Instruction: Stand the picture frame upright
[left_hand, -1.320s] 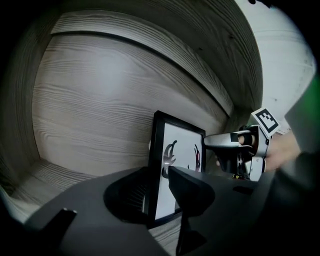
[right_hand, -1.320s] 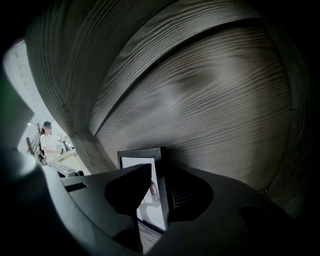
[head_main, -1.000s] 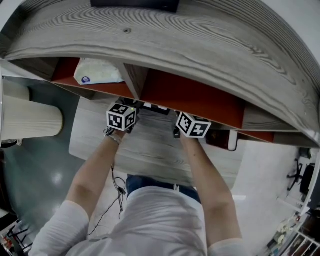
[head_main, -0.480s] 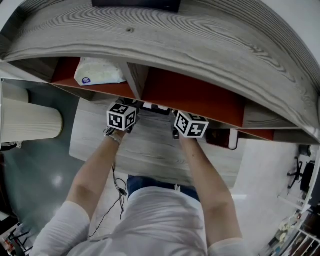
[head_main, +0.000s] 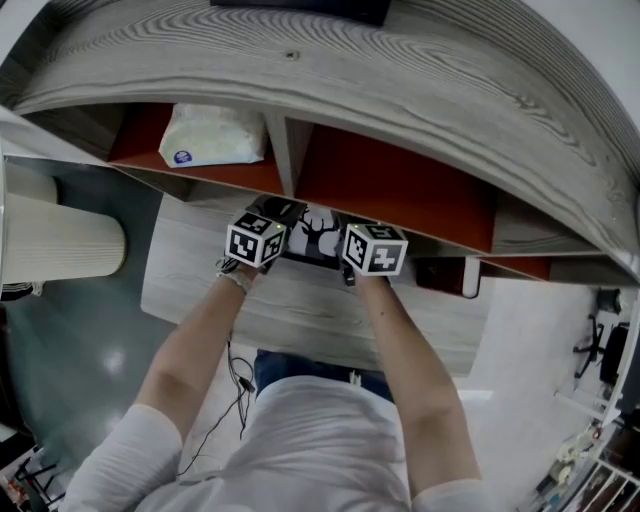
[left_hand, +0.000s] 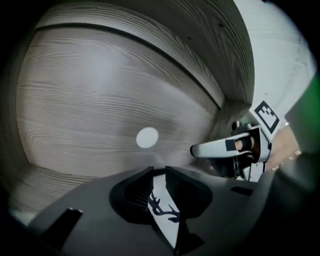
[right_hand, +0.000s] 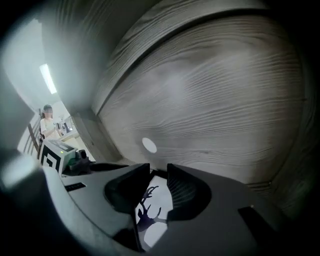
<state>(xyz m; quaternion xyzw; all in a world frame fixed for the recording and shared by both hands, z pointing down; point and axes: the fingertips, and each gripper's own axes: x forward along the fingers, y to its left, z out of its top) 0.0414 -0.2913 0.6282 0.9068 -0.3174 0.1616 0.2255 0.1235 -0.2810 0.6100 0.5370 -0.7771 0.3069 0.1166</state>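
Observation:
The picture frame (head_main: 313, 232), black-rimmed with a dark deer shape on white, is held above the wooden desk (head_main: 300, 310) just under the shelf's front edge. Its picture faces up and toward me. My left gripper (head_main: 278, 222) is shut on the frame's left edge, and my right gripper (head_main: 349, 236) on its right edge. In the left gripper view the frame (left_hand: 163, 209) fills the narrow gap of the left gripper (left_hand: 159, 172). The right gripper (right_hand: 158, 170) likewise has the frame (right_hand: 150, 210) in its gap. Both pairs of jaws have just been closing on the frame.
A grey wooden shelf (head_main: 420, 80) with red-backed compartments overhangs the desk. A white tissue pack (head_main: 215, 135) lies in its left compartment. A pale cylinder (head_main: 60, 238) stands at the left. A dark object (head_main: 440, 275) sits under the shelf at right. A white round dot (left_hand: 147, 137) marks the back panel.
The frame, mostly hidden under the shelf edge before, now shows its deer picture between the cubes. Both grippers have drawn closer together and toward me.

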